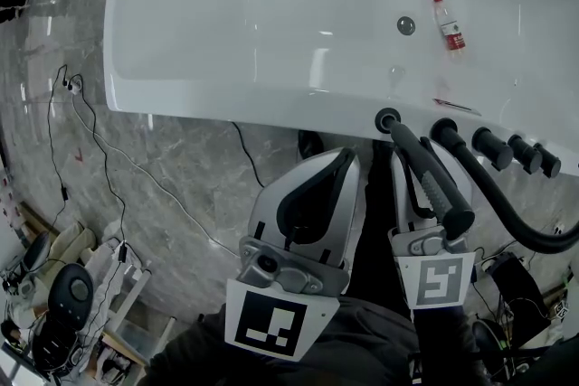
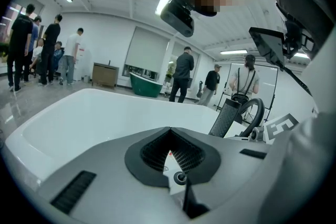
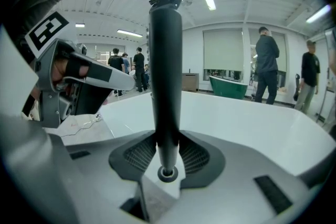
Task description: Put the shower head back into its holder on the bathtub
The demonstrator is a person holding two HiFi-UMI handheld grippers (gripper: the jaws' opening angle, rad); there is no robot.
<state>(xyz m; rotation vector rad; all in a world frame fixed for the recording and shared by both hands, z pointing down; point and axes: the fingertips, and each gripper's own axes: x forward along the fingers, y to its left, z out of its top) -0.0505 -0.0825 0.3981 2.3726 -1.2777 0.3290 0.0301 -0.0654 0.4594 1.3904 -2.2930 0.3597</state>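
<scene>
Within clamped right claw (image 3: 167, 157), shower head (image 3: 165, 71)

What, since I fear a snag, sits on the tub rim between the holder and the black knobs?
The black hose's base, seen in the head view, between holder and knobs.

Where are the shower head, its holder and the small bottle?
shower head (image 1: 430, 176): head view, middle of its dark handle.
holder (image 1: 379, 118): head view, left side of its black ring.
bottle (image 1: 451, 33): head view, on its red label.
</scene>
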